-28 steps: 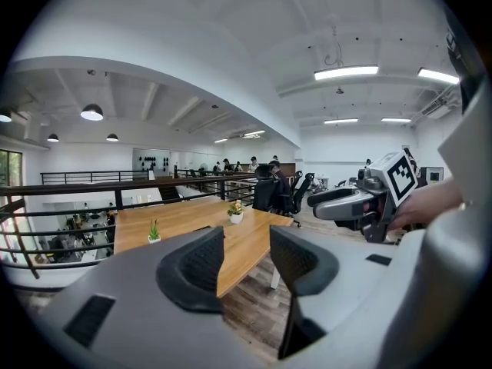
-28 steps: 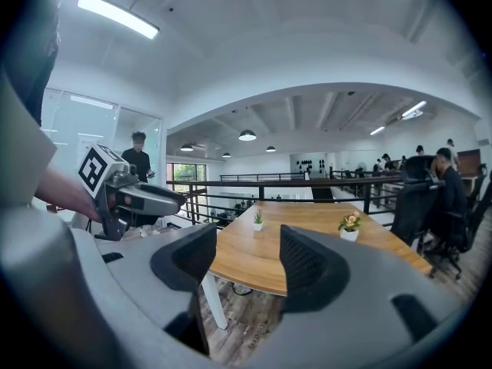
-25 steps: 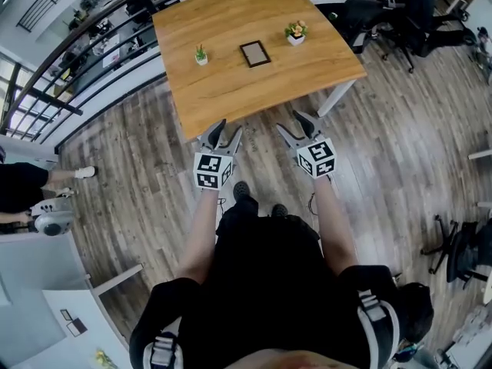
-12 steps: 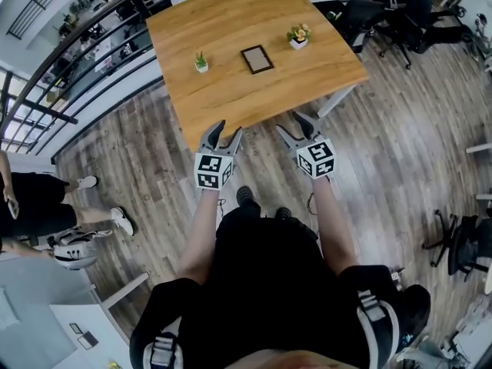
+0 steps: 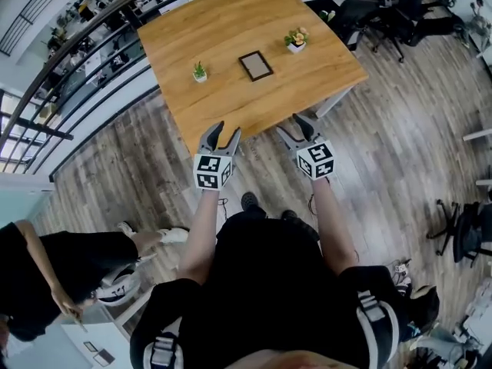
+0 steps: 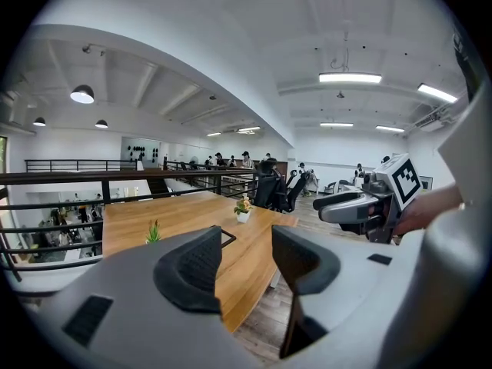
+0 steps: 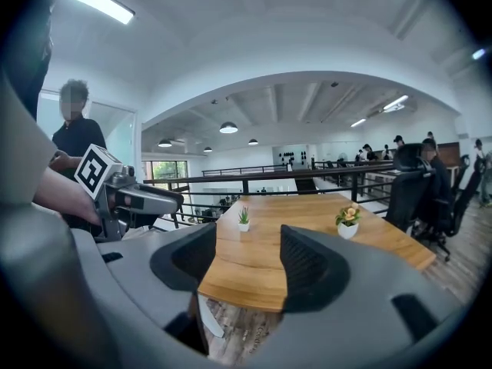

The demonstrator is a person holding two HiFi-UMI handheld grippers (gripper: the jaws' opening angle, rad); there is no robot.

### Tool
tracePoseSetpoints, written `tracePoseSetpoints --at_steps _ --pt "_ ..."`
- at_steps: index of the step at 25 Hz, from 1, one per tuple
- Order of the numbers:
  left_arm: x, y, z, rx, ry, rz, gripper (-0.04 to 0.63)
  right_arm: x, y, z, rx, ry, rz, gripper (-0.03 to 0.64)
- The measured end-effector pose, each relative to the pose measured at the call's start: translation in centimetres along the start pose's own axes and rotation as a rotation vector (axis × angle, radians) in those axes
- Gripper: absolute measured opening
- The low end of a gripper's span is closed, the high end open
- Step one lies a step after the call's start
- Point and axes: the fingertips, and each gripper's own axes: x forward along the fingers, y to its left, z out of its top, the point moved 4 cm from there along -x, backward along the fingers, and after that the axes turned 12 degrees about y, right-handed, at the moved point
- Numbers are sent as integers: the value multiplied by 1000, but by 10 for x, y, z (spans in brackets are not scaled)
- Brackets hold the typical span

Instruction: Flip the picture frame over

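Picture frame [image 5: 255,65] lies flat near the middle of the wooden counter [image 5: 231,106], dark border round a pale centre; we cannot tell which face is up. On one side of it we see a small green plant [image 5: 200,72] in a white pot, on the other a flowering plant [image 5: 295,38] in a white pot, both upright and apart from the frame. We hold both claws at the near edge of the counter, well short of the frame and touching nothing. Our left claw [image 5: 227,128] has its jaws wide apart with nothing between them; in the left gripper view we see only the counter and a corner of the frame through the gap. Our right claw [image 5: 288,121] also has its jaws apart and empty, and the right gripper view shows the counter edge and wood floor [image 5: 400,152] in the gap. Both claws point toward the counter, tilted slightly down, side by side, marker cubes facing up. Black office chairs [image 5: 369,14] stand past the far right corner of the counter. A dark railing [image 5: 92,37] runs along its left side. Another person [image 5: 69,264] in dark clothes stands at the lower left of the head view, well away from the counter.
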Motion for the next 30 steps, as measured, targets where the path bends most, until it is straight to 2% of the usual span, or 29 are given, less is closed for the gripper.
tracePoseSetpoints --at_steps 7,12,30 --pt "0 25 -2 6 -1 -30 207 15 11 3 35 -4 -36 264" --pt "-3 44 -10 -24 1 -24 207 29 23 -2 36 14 -36 256" --pt "1 94 -1 -60 -13 62 207 81 13 27 15 2 14 245"
